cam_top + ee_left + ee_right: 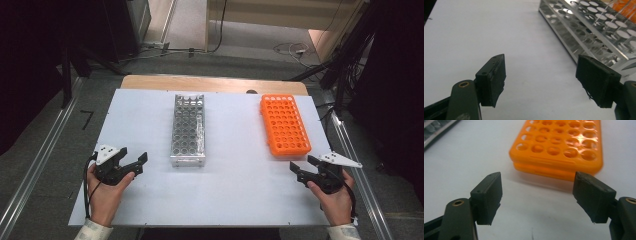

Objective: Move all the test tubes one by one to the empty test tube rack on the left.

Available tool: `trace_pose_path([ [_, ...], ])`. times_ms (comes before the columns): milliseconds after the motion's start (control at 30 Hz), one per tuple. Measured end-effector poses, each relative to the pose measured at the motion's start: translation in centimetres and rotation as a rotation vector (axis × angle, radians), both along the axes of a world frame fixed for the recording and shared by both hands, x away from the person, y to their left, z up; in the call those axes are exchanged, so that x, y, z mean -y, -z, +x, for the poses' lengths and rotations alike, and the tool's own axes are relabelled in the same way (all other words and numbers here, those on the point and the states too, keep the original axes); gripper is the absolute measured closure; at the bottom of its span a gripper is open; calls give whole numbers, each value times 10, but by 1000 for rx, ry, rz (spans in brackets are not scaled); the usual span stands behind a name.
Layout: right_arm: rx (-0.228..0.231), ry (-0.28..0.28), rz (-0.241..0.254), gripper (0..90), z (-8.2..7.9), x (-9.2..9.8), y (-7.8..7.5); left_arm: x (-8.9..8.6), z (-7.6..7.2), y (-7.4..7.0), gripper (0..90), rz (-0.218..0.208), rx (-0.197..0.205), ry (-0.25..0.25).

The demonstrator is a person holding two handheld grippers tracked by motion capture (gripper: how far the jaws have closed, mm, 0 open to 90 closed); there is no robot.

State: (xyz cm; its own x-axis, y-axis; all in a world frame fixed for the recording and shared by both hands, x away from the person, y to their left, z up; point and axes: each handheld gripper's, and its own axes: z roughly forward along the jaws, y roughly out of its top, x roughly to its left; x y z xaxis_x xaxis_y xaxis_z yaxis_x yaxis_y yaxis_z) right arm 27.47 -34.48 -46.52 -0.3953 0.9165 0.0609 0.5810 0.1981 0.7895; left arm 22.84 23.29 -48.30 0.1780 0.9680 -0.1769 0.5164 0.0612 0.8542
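White surface (235, 195) over grey floor, left gripper (133, 160) near its front left, fingers (492, 80) wide and empty, right gripper (303, 168) front right, fingers (487, 197) wide and empty, clear tube rack (188, 130) mid-surface, orange tube rack (284, 124) just beyond the right gripper.

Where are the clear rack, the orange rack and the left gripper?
clear rack (188, 131): high view, middle of its holed top.
orange rack (284, 124): high view, middle of its holed top.
left gripper (134, 158): high view, gap between its open jaw tips.
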Motion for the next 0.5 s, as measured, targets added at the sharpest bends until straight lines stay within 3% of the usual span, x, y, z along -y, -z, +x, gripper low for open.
trace_pose_path([
  [333,-43,107,-19,226,-7,37,16,-15,-7,11,242,-12,-44,-51],
  [500,-55,135,-43,200,-5,41,22,-17,-7,14,238,-12,-56,-61],
])
